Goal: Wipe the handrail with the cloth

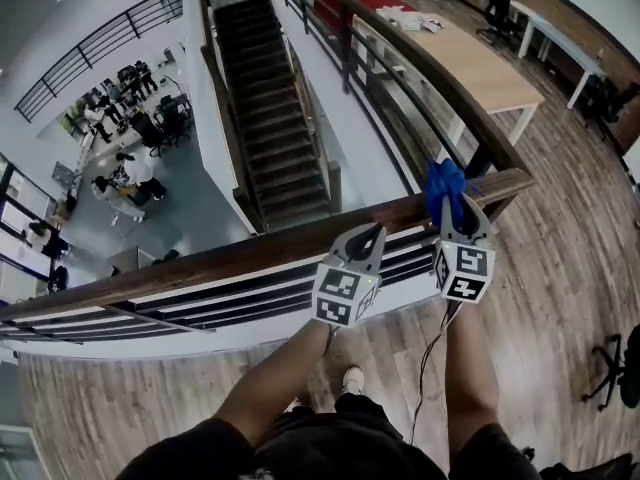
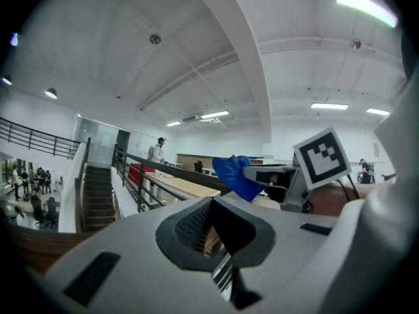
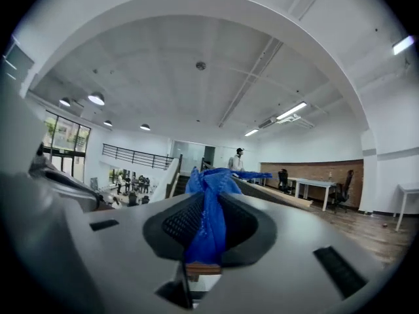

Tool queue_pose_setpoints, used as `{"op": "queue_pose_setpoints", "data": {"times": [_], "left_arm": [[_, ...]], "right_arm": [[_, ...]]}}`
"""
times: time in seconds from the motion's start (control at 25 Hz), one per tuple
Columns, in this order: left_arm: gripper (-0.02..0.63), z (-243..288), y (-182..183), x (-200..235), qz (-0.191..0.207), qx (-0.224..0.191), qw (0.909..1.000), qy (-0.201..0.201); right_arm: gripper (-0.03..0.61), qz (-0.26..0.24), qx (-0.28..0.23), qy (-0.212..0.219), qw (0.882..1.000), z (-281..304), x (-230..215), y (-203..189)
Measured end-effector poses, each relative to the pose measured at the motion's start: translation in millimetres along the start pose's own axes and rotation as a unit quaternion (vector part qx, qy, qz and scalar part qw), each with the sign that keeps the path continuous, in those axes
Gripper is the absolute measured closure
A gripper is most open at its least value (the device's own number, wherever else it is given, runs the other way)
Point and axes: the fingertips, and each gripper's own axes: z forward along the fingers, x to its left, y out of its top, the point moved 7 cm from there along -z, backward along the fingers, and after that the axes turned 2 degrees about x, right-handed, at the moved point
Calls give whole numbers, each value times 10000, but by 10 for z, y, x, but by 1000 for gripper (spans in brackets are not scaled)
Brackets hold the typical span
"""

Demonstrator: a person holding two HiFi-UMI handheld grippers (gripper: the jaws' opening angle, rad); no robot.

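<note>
A brown wooden handrail crosses the head view from lower left to a corner at the right, then runs away along a balcony. My right gripper is just above the rail near that corner, shut on a bunched blue cloth that sticks up past its jaws. In the right gripper view the cloth fills the gap of the gripper. My left gripper hovers over the rail to the left; its jaws stand together with nothing held. The left gripper view shows that gripper and the cloth beside it.
Beyond the rail is a drop to a lower floor with several people and a staircase. A long wooden table and office chairs stand at the right. A cable hangs from my right gripper. A person stands far along the balcony.
</note>
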Motion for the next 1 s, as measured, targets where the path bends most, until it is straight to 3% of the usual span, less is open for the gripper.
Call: {"op": "queue_pose_setpoints", "data": {"times": [0.2,0.32,0.44,0.56,0.76,1.0], "left_arm": [[609,-1056,-147,642,-556,-194,9957,711],[609,-1805,-236,1020,-877,-399,9875,1250],[609,-2567,-439,1403,-925,-435,9750,1972],[609,-3356,-701,1773,-1022,-321,9579,2663],[609,-4514,-1234,2157,-1302,-96,9214,3661],[609,-5589,-1750,2587,-1497,91,8816,4475]], "right_arm": [[496,-75,-102,987,9950,-289,1358,59],[496,-53,-139,1618,9867,-494,2166,86],[496,53,-121,2293,9733,-691,2977,71],[496,161,-109,2922,9562,-904,3828,77],[497,217,-26,3949,9185,-1268,5109,-43],[497,94,403,4662,8837,-1363,6558,-402]]}}
